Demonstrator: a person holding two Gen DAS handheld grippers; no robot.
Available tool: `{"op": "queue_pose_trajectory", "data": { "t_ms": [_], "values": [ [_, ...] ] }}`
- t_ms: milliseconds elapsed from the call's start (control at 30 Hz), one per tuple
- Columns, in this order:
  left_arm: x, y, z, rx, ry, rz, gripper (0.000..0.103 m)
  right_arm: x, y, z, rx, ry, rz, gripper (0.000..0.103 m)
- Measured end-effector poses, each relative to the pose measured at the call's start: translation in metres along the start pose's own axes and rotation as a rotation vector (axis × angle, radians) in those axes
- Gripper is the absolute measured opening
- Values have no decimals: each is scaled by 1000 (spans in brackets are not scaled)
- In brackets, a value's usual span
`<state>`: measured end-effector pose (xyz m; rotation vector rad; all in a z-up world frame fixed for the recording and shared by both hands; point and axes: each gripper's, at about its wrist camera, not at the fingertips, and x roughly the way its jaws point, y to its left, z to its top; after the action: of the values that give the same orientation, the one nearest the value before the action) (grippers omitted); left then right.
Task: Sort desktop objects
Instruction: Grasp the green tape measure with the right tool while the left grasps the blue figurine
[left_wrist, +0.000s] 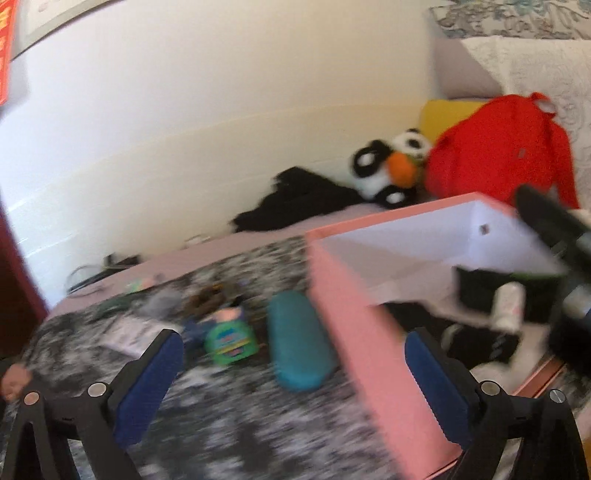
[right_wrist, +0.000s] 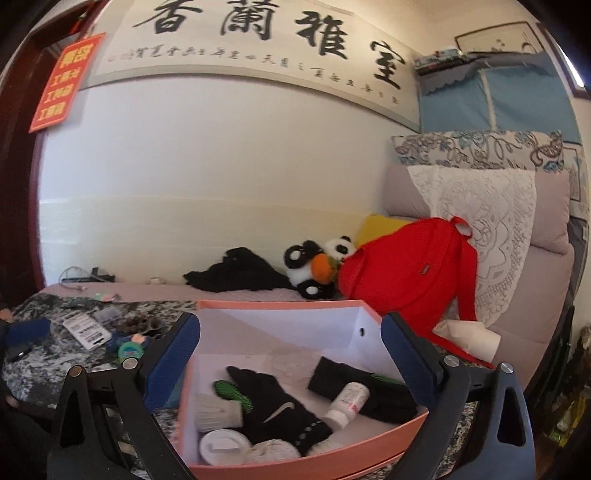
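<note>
Inside pink box (right_wrist: 258, 465), glove (right_wrist: 280, 402) partly buried

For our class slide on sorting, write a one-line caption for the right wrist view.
Open right gripper hovers over the pink box holding black gloves, a white pill bottle and a white lid.

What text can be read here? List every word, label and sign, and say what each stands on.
"香蘭雅室": large brush characters on the calligraphy scroll on the wall.
Small column characters on the same scroll: too small to read.
Red wall sign, yellow characters: blurred, unreadable.
White bottle in the pink box: red print, unreadable.
Tag on the red backpack: unreadable.
Green round container: label blurred.
</note>
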<state>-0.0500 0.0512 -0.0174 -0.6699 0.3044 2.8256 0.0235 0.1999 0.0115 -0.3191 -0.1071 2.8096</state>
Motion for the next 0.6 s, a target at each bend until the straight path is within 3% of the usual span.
{"op": "queue_pose_trajectory", "data": {
  "t_ms": [133,300,467,600],
  "values": [
    [7,72,-26,-107,40,99,100,-6,28,2,15,-13,58,100],
    [22,154,-61,-253,108,196,100,-1,73,-6,60,3,200,100],
    [8,195,-63,-343,64,211,100,23,119,-2,77,73,323,100],
    [1,211,-65,-404,60,192,100,70,150,0,128,197,389,100]
  ]
}}
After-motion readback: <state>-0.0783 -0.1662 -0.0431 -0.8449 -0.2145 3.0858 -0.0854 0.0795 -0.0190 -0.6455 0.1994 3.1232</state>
